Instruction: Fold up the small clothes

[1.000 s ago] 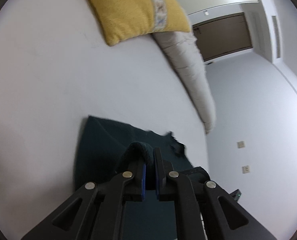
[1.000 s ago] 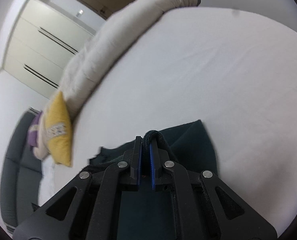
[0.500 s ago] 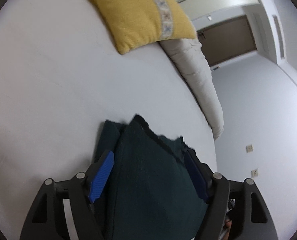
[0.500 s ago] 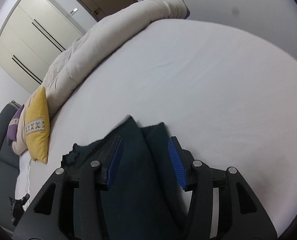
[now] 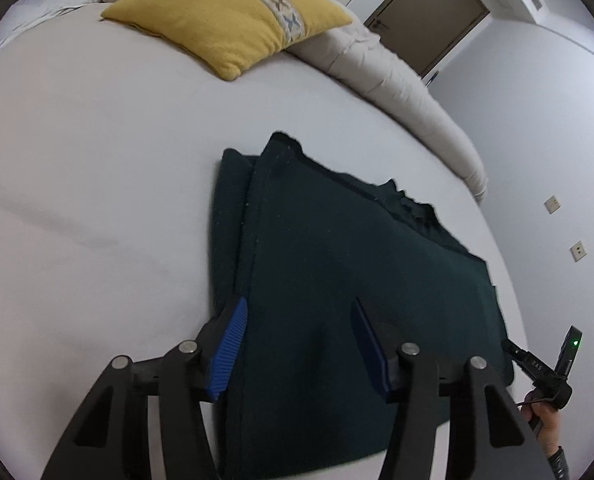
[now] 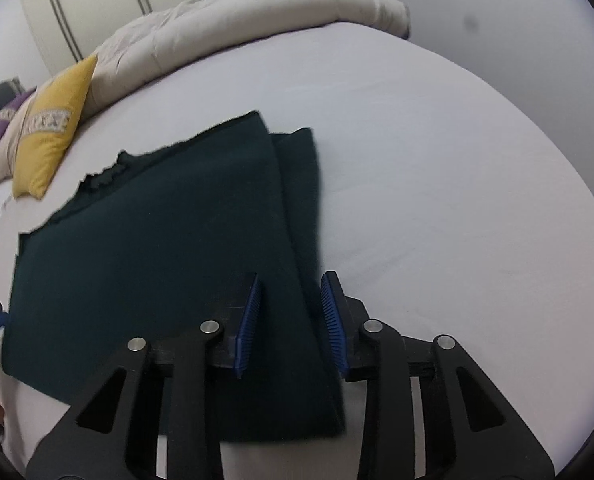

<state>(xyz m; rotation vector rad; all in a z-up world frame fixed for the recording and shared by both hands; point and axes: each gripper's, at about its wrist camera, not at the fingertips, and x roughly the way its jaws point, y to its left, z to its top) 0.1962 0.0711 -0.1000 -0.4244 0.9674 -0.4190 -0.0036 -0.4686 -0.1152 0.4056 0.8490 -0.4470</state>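
Observation:
A dark green garment (image 5: pixel 337 280) lies folded flat on the white bed sheet (image 5: pixel 77 200); it also shows in the right wrist view (image 6: pixel 157 248). My left gripper (image 5: pixel 297 344) is open above the garment's near left edge, holding nothing. My right gripper (image 6: pixel 291 320) is open above the garment's near right edge, holding nothing. A folded layer edge shows along the outer side in each view.
A yellow pillow (image 5: pixel 225 20) and a rolled beige duvet (image 5: pixel 397 92) lie at the far side of the bed. The duvet (image 6: pixel 237 36) and pillow (image 6: pixel 53 124) show in the right wrist view too. The other gripper's tip (image 5: pixel 545 372) is at the right.
Both grippers were shut on the garment's edge one second ago; they have opened, let it go and pulled back. The garment now lies flat and folded.

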